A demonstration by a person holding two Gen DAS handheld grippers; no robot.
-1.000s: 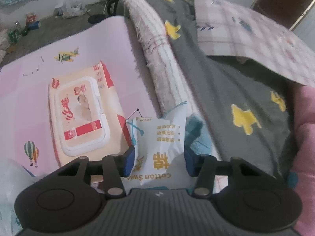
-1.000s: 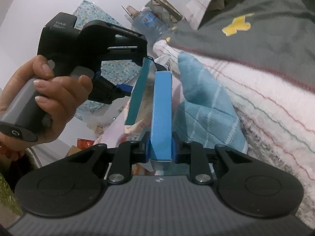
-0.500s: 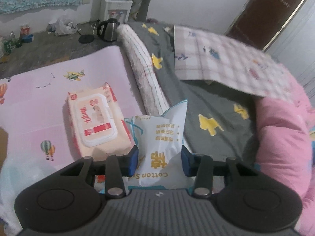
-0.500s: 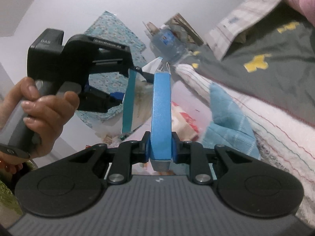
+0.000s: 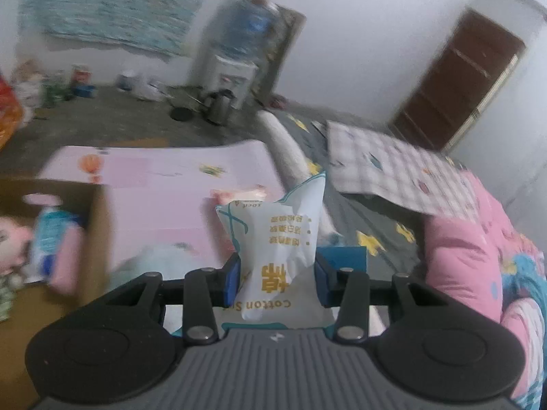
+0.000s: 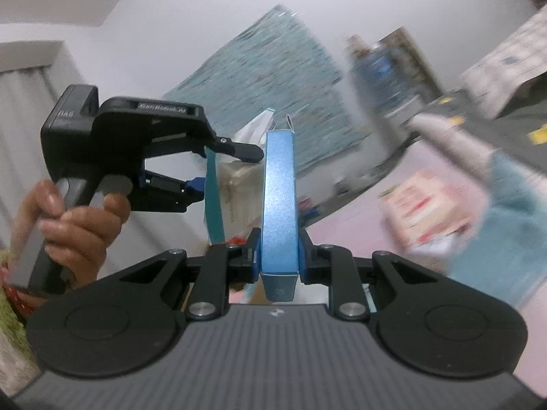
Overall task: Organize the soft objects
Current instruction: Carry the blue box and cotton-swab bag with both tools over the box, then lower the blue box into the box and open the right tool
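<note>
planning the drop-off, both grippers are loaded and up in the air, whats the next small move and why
Probably swing the left gripper, shut on the cotton swab pack, over to the cardboard box at lower left and lower it in. The box is open and already holds soft things. The right gripper, clamping the blue box, can follow.

left claw (image 5: 277, 278): clamped on a packet | right claw (image 6: 277, 261): clamped on a box | hand (image 6: 73, 225): grips left handle

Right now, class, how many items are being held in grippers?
2. A white cotton swab bag sits clamped in the left gripper; a thin blue box is clamped in the right gripper. Nothing else appears held.
</note>
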